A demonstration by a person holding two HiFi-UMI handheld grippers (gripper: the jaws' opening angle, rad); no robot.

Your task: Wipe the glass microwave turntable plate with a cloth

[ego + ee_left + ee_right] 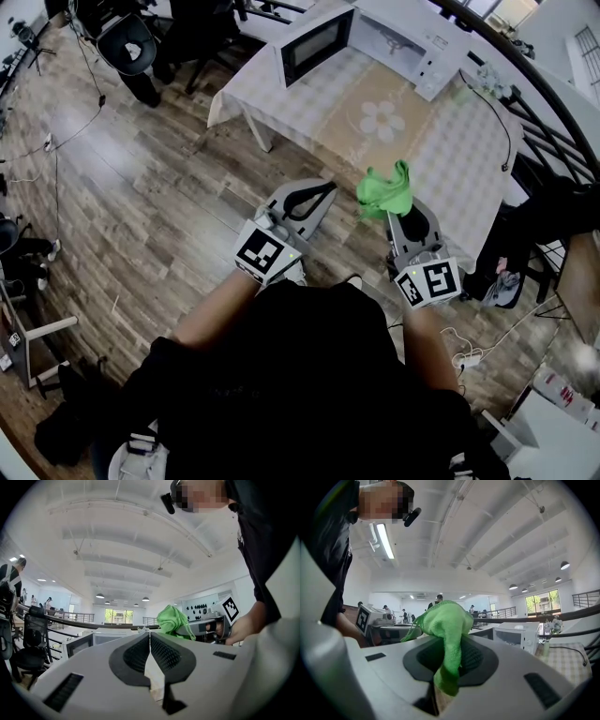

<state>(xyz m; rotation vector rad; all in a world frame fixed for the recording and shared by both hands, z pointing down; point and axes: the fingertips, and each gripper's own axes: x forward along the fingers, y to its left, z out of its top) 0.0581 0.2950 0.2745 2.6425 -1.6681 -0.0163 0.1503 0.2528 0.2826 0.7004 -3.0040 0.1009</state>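
Green cloth is clamped in my right tool. It bunches up above the jaws and one tail hangs down between the pads. It looks like soft, nubby microfibre, creased, with no dirt that I can see.

My left tool has its jaws pressed together with nothing between them.

I'm holding both tools up at the near edge of the table, right tool over the edge and left tool just short of it, above the wood floor.

Room to move:
- The checked tablecloth lies bare between the tools and the microwave, with only a flower print on it.
- A cable runs along the table's right side, near the dark railing.
- The floor left of the table is open.
- Dark clutter sits at the table's right corner, beside my right tool.

The microwave stands at the far edge with its door swung open to the left. Its inside is washed out, so I can't tell the glass plate in there or in either tool view.
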